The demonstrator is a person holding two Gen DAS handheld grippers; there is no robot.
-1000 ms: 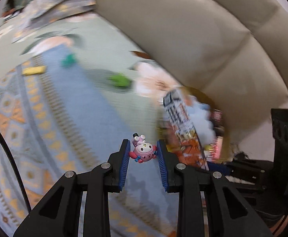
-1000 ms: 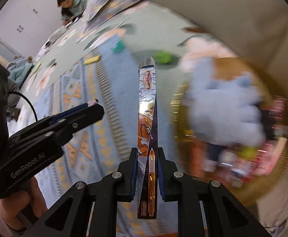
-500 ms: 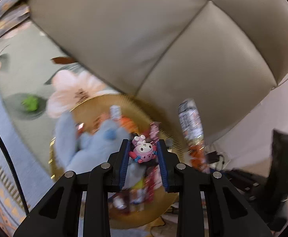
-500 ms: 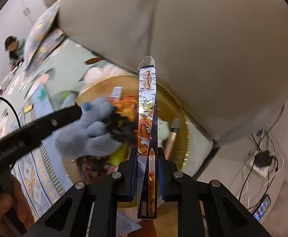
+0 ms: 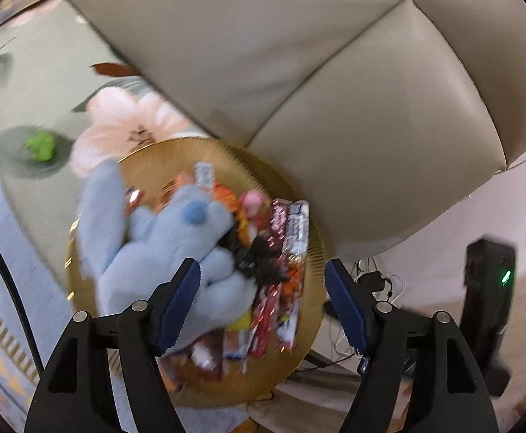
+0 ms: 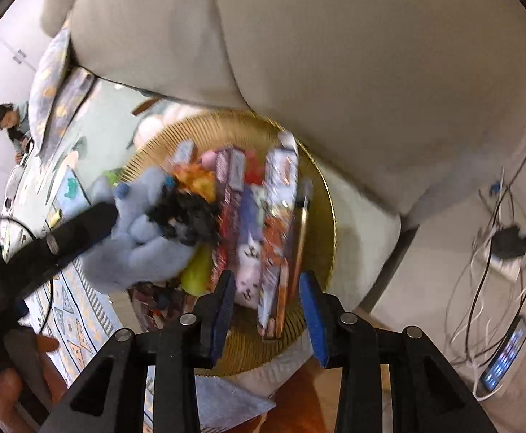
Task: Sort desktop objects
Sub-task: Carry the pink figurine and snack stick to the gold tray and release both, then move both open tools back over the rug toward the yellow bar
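Now, left to right. Small green toy (image 5: 40,144) on the pale floral rug (image 5: 28,83), well apart from the rest. Round gold ribbed tray (image 5: 227,151), beside the beige leather cushioned seat (image 5: 299,72), heaped with sorted things. Pale blue plush toy (image 5: 162,249) on the tray's left half, touching a black tangled clump (image 5: 259,256). Small pink round figure (image 5: 252,200) near the far rim, among orange wrappers. Long red foil snack packs (image 5: 281,252) lying side by side on the right half. Left claw (image 5: 263,305) above the tray, blue pads spread wide, nothing between them.

Right wrist view: same gold tray (image 6: 248,119), plush (image 6: 140,245) at left with the left claw's black finger (image 6: 82,223) across it. Long narrow printed snack box (image 6: 275,238) lying lengthwise on the tray's right side, just beside a thin wooden stick (image 6: 301,238). White cat-face pouch (image 6: 250,270) between the red packs (image 6: 228,213) and that box. Right claw (image 6: 268,308) spread wide over the near rim, holding nothing. White power strip with cables (image 6: 501,249) and a lit phone (image 6: 506,357) on the floor at far right.
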